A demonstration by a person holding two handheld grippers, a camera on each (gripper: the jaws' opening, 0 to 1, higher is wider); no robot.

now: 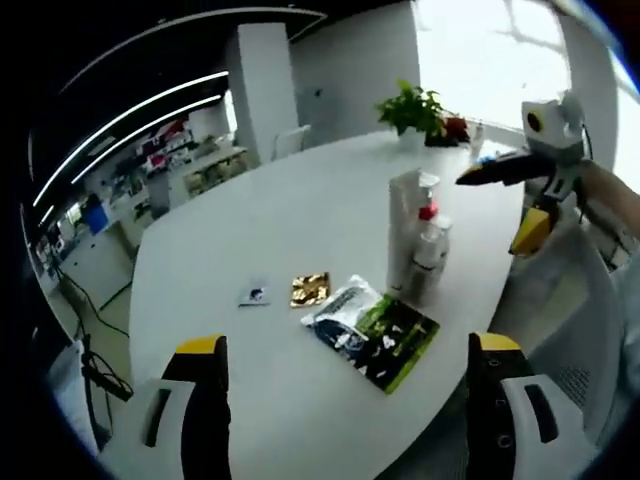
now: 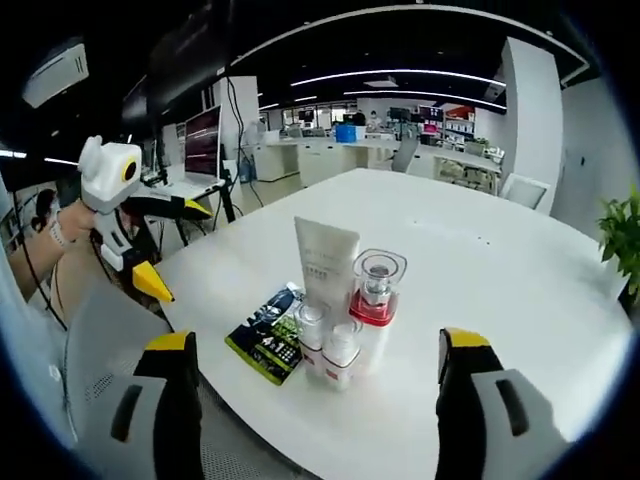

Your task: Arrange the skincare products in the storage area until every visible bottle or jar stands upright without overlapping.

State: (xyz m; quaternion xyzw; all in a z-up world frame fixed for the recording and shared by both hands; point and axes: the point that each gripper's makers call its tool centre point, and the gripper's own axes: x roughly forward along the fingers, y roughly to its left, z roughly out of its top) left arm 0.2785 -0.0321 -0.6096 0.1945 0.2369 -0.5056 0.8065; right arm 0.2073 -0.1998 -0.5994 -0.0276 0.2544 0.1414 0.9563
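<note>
A: In the left gripper view we look over a big white oval table in an open office, with long ceiling lights, shelves at the far side, a bright window and one potted plant at the table's far edge.

B: We count a cluster of skincare items: one tall white tube standing upright, one pump bottle with a red collar just beside it, and a smaller bottle whose shape we cannot make out.

A: Flat on the table lie one dark green packet, one gold sachet and one small white sachet, well apart from the bottles.

B: Our left gripper hangs wide open over the table's near edge, holding nothing. The right gripper comes in from the right beyond the bottles, jaws apart, also empty.

A: In the right gripper view the same table runs toward desks and screens.

B: Here we count four upright items touching each other: the tube, the pump bottle and two small clear-capped bottles in front. The packet lies flat beside them.

A: Our right gripper is spread wide and empty, near the cluster. The left gripper shows at the left, off the table, parted and empty.
</note>
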